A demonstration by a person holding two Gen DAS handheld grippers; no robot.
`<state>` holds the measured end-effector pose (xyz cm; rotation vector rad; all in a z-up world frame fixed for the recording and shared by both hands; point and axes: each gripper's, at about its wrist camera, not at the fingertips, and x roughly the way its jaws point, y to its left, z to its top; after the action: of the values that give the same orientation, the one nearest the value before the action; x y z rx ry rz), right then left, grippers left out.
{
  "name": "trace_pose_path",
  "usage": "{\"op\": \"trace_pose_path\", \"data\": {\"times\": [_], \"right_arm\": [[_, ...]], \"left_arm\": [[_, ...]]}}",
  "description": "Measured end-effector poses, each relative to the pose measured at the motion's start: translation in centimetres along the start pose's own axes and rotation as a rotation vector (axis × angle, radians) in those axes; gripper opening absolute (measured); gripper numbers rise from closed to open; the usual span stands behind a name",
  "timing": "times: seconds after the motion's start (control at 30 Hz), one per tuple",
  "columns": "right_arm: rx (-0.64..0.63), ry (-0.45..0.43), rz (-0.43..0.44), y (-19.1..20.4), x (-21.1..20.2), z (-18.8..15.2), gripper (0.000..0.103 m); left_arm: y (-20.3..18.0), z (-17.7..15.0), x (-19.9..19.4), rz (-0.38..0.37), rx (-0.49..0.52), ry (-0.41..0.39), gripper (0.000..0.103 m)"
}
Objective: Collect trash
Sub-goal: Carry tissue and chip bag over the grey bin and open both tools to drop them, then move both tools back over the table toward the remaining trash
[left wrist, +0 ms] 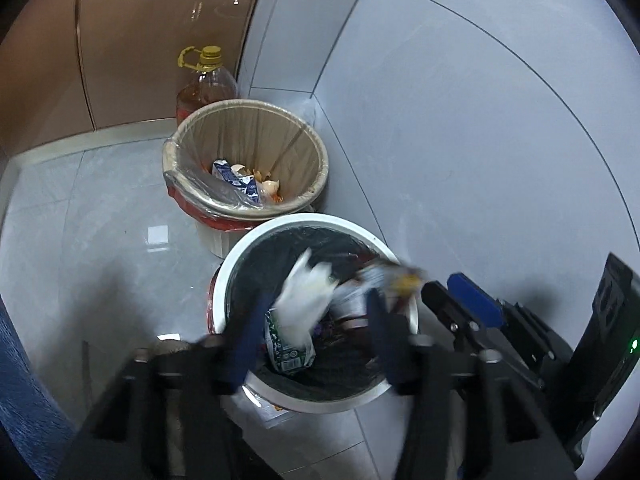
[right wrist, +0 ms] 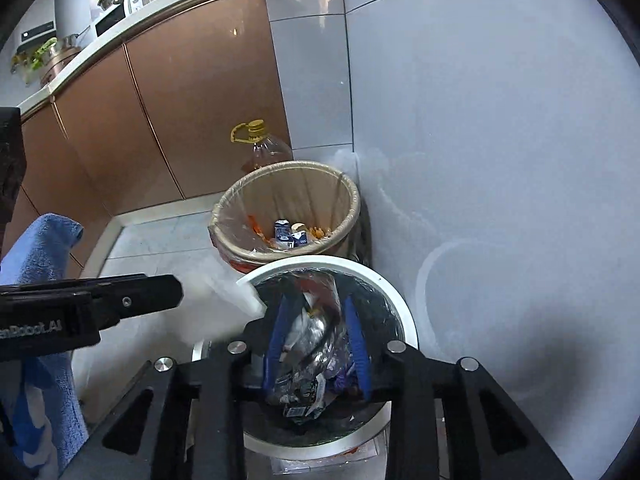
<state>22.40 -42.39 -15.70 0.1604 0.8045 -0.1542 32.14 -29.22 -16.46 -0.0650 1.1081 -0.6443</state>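
Note:
A white bin with a black liner (left wrist: pixel 256 240) stands on the floor under both grippers; it also shows in the right wrist view (right wrist: pixel 404 308). My left gripper (left wrist: pixel 316 312) is open above it, and a blurred white crumpled paper (left wrist: pixel 306 296) hangs in the air between its fingers over the bin. My right gripper (right wrist: pixel 316 332) is above the same bin with a crinkled clear and silver wrapper (right wrist: pixel 312 344) between its blue pads. That wrapper shows blurred in the left wrist view (left wrist: pixel 384 276). A green carton (left wrist: pixel 286 344) lies in the bin.
A beige bin with a clear liner (left wrist: pixel 244 108) stands behind, holding a blue carton and eggshells. An oil bottle (left wrist: pixel 206 80) stands in the corner by brown cabinets. A grey tiled wall (left wrist: pixel 480 140) is on the right. A blue towel (right wrist: pixel 40 248) hangs at left.

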Motion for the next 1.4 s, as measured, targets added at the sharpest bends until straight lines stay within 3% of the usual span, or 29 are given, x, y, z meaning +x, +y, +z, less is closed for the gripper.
{"op": "trace_pose_path", "data": {"times": [0.13, 0.33, 0.67, 0.83, 0.97, 1.4], "right_arm": [[0.015, -0.008, -0.011, -0.2, -0.8, -0.1, 0.031], [0.025, -0.062, -0.010, 0.9, -4.0, 0.4, 0.036], [-0.036, -0.212, 0.045, 5.0, -12.2, 2.1, 0.044], [-0.066, -0.293, 0.099, 7.2, -17.4, 2.5, 0.048], [-0.108, -0.346, 0.154, 9.1, -20.8, 2.5, 0.051], [-0.275, -0.449, 0.338, 15.8, -28.7, 0.8, 0.054]], "left_arm": [[0.4, -0.2, -1.0, -0.012, -0.016, -0.023, 0.052], [0.5, -0.4, -5.6, 0.018, -0.016, -0.114, 0.052], [1.5, -3.3, -17.1, 0.111, -0.041, -0.308, 0.052], [2.6, -6.1, -23.0, 0.138, -0.058, -0.391, 0.052], [3.4, -9.1, -27.4, 0.176, -0.060, -0.459, 0.059], [6.3, -19.3, -37.8, 0.323, -0.083, -0.576, 0.059]]}}
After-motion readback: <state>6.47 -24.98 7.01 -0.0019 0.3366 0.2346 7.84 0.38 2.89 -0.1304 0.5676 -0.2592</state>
